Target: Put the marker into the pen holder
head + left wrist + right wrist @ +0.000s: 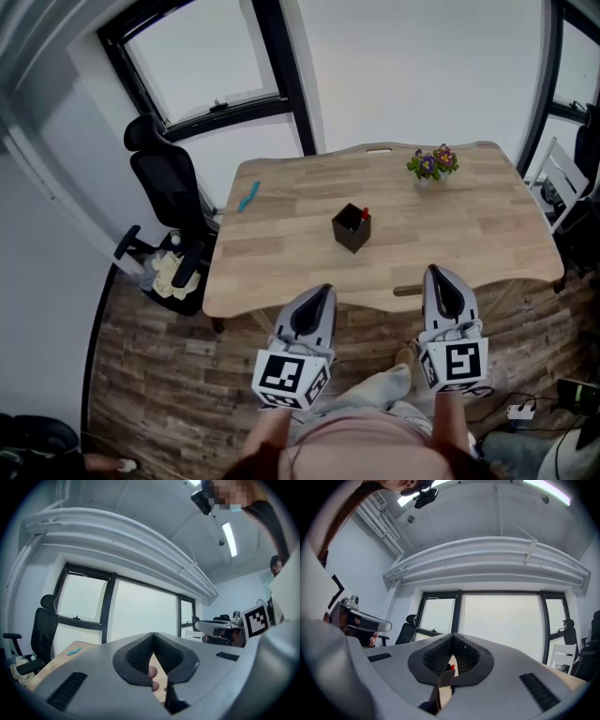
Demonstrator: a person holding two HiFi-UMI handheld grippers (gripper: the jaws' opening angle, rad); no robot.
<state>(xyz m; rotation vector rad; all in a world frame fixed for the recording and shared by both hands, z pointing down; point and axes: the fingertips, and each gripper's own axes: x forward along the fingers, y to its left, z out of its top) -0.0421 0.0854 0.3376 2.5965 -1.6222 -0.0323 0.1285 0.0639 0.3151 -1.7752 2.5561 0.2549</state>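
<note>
A black square pen holder (351,229) stands near the middle of the wooden table (469,234), and a red-tipped marker (365,215) sticks out of it. A blue pen-like thing (247,198) lies flat near the table's left edge; it also shows in the left gripper view (74,651). My left gripper (325,289) hovers at the table's near edge, shut and empty (153,637). My right gripper (434,271) hangs beside it over the near edge, also shut with nothing held (453,637). Through the gap under its jaws I see the pen holder (446,677) and its red tip.
A small pot of flowers (433,164) stands at the table's far right. A black office chair (169,187) is by the left side, under the window. A white chair (562,178) and cables lie to the right. The floor is wood.
</note>
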